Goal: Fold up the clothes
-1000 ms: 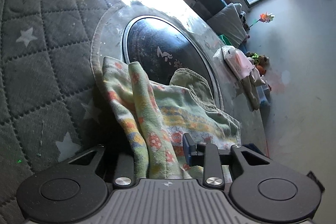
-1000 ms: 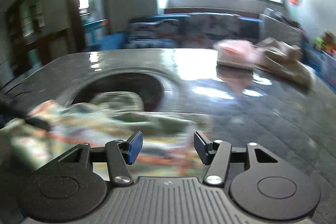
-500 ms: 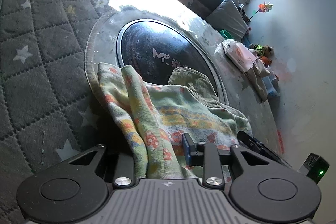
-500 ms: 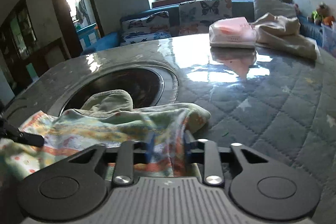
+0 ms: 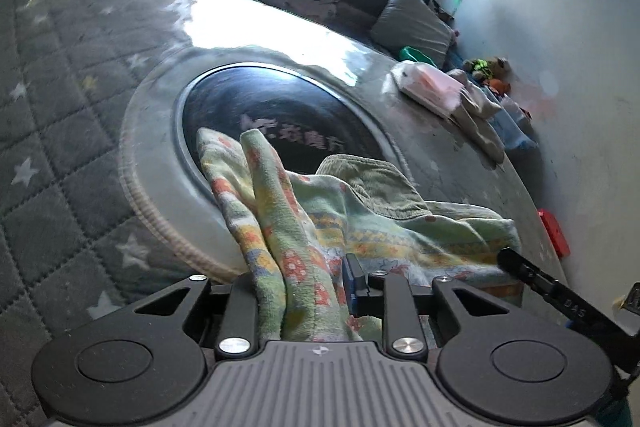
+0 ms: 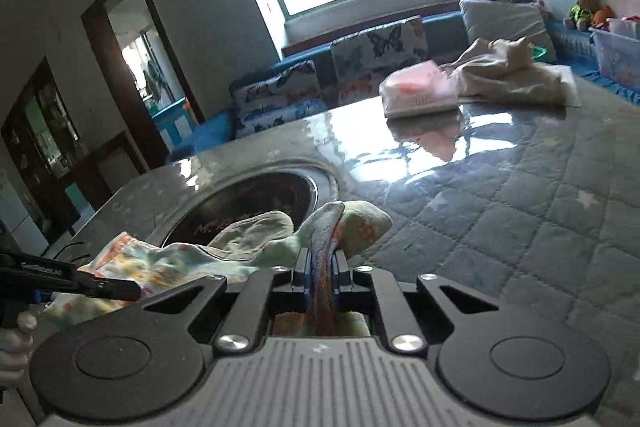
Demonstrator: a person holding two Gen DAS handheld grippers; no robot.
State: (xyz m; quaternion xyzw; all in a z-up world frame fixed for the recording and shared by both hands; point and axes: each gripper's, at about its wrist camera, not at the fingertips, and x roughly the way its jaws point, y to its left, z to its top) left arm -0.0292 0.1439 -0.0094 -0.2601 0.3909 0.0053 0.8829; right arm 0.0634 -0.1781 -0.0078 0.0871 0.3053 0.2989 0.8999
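Observation:
A small pastel patterned garment (image 5: 304, 211) with an olive-green collar (image 5: 368, 183) hangs over the round table with the dark glass centre (image 5: 276, 119). My left gripper (image 5: 298, 283) is shut on one bunched edge of it. My right gripper (image 6: 322, 263) is shut on the opposite edge (image 6: 344, 227), fabric pinched between its blue pads. The garment (image 6: 160, 267) is stretched between the two grippers. The right gripper's finger shows at the right of the left wrist view (image 5: 536, 279); the left gripper's finger shows at the left of the right wrist view (image 6: 72, 277).
A grey quilted star-pattern cover (image 5: 52, 131) lies over the table around the glass. A pink tissue pack (image 6: 420, 93) and a beige cloth pile (image 6: 508, 75) sit at the far edge. A sofa with butterfly cushions (image 6: 376, 55) stands behind, under the window.
My right gripper moved in from open and shut on the garment's edge, then lifted it. My left gripper kept its hold and raised the garment, and the view tilted up toward the sofa.

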